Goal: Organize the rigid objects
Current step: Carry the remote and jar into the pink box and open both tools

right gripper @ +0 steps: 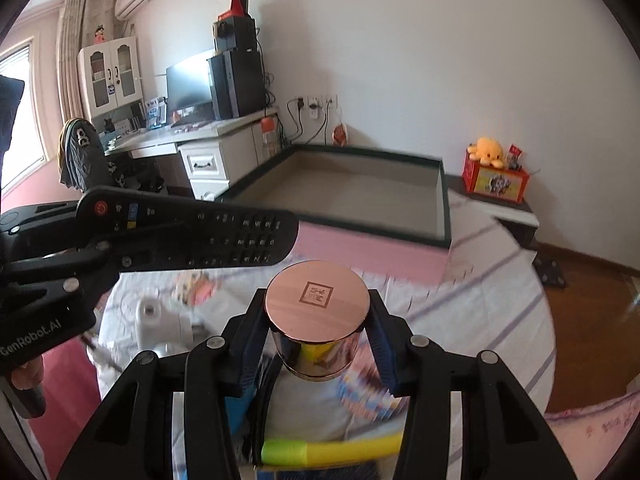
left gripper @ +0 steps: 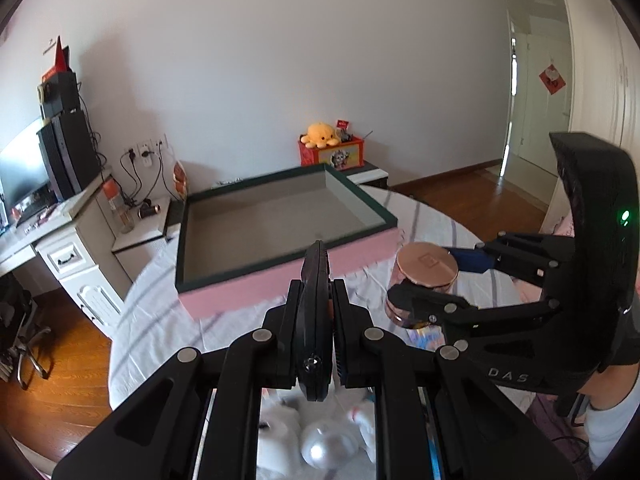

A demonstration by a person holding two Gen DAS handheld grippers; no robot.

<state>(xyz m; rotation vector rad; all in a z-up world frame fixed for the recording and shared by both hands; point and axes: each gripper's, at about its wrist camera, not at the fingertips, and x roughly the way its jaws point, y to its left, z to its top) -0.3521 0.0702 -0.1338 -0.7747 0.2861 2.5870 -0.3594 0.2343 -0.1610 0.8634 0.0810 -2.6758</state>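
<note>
Your left gripper (left gripper: 316, 276) is clamped narrow on the black remote control (right gripper: 188, 232), gripping it edge-on so that it juts forward between the fingers. Your right gripper (right gripper: 318, 320) squeezes the round copper-lidded tin (right gripper: 318, 300) from both sides with its blue pads (right gripper: 382, 344), holding it upright above the striped bedsheet (right gripper: 480, 320). The two grippers sit side by side, just short of the open pink box (left gripper: 256, 280) with the dark green rim, which rests on the bed ahead of you.

Items under left gripper (left gripper: 316, 304) blurred, unidentifiable; yellow-green tube (right gripper: 332, 450) partly hidden behind right gripper (right gripper: 318, 320) frame.
</note>
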